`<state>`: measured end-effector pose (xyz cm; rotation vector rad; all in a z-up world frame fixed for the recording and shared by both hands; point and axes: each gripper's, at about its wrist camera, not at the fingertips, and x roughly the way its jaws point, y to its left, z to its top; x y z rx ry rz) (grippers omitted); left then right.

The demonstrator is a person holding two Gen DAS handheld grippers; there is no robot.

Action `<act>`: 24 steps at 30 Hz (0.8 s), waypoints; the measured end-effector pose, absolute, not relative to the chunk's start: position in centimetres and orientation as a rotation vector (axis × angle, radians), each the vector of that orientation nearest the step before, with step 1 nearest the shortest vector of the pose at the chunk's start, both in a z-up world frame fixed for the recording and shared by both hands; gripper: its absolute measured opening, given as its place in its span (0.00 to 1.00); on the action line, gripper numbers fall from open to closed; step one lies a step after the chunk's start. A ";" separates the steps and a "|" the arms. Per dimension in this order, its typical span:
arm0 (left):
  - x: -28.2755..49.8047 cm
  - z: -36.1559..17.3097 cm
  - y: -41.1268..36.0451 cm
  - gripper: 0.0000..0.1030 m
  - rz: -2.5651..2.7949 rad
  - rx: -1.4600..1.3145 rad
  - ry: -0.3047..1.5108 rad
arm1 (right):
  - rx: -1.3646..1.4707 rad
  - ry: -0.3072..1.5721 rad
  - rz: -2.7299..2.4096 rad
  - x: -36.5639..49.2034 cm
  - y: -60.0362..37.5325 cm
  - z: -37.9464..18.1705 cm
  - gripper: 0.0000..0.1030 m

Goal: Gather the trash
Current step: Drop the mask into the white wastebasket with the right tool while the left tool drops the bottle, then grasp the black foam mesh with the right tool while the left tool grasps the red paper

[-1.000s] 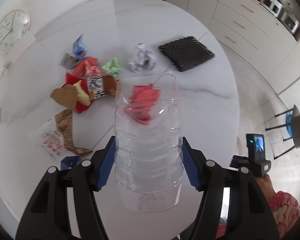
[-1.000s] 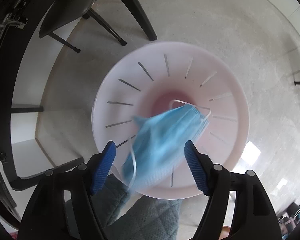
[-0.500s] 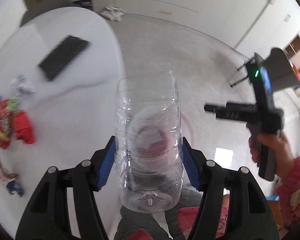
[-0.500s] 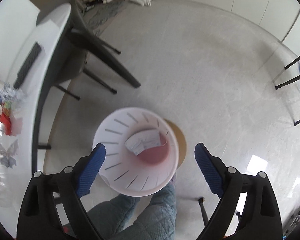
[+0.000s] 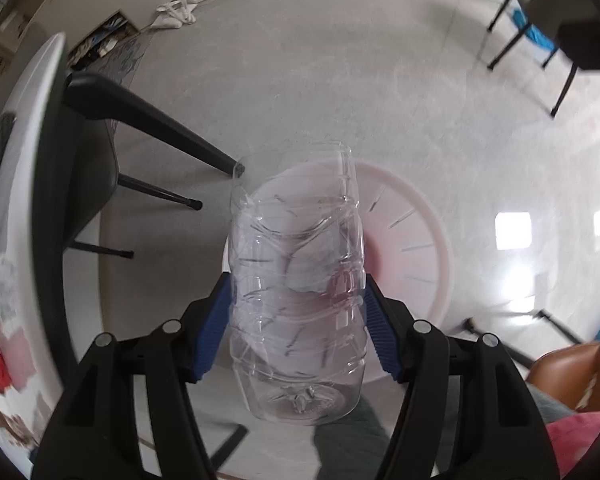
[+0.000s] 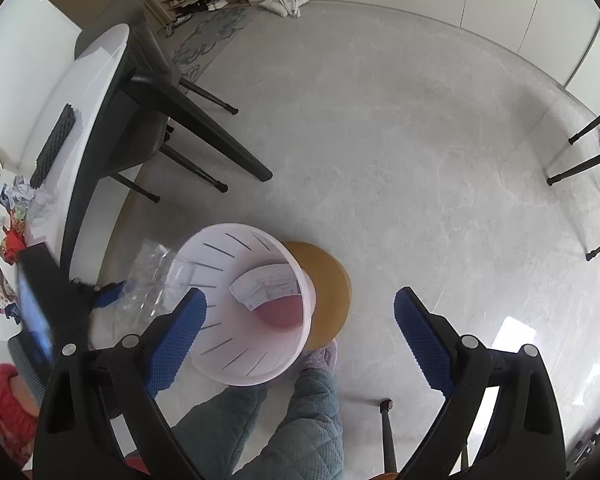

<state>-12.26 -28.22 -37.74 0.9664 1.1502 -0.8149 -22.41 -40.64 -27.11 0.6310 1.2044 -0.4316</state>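
My left gripper (image 5: pixel 296 332) is shut on a clear plastic bottle (image 5: pixel 296 280), held above the white slotted bin (image 5: pixel 416 240) on the floor. In the right wrist view the same bottle (image 6: pixel 156 280) hangs at the bin's (image 6: pixel 236 364) left rim. A face mask (image 6: pixel 268 284) lies inside the bin. My right gripper (image 6: pixel 300 328) is open and empty above the bin. Wrappers and crumpled paper (image 6: pixel 16 216) remain on the white table (image 6: pixel 96 76) at the left.
A dark chair (image 5: pixel 84 152) stands at the table's edge beside the bin. A round wooden stool (image 6: pixel 324 292) is right behind the bin. The person's legs (image 6: pixel 284 420) are below the bin. Another chair (image 6: pixel 596 148) stands far right. A black mat (image 6: pixel 52 144) lies on the table.
The left gripper swung the bottle from over the table to over the bin. The right gripper opened, dropped the mask into the bin, and pulled back higher.
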 end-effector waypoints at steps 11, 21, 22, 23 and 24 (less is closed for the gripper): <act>-11.4 -32.4 -28.4 0.82 -0.787 0.887 1.087 | 0.635 1.169 -0.410 -22.5 -40.4 -25.9 0.92; -6.7 -14.8 -19.4 0.93 -0.656 0.477 1.015 | 0.504 0.993 -0.290 -18.1 -35.6 -15.7 0.93; -6.3 -13.8 -18.3 0.93 -0.631 0.458 1.003 | 0.486 0.979 -0.273 -17.5 -35.0 -14.8 0.94; -5.9 -12.8 -17.0 0.93 -0.604 0.437 0.991 | 0.459 0.958 -0.253 -16.7 -34.0 -13.7 0.95; -5.5 -12.0 -15.7 0.93 -0.580 0.415 0.983 | 0.432 0.938 -0.232 -15.9 -32.9 -12.6 0.97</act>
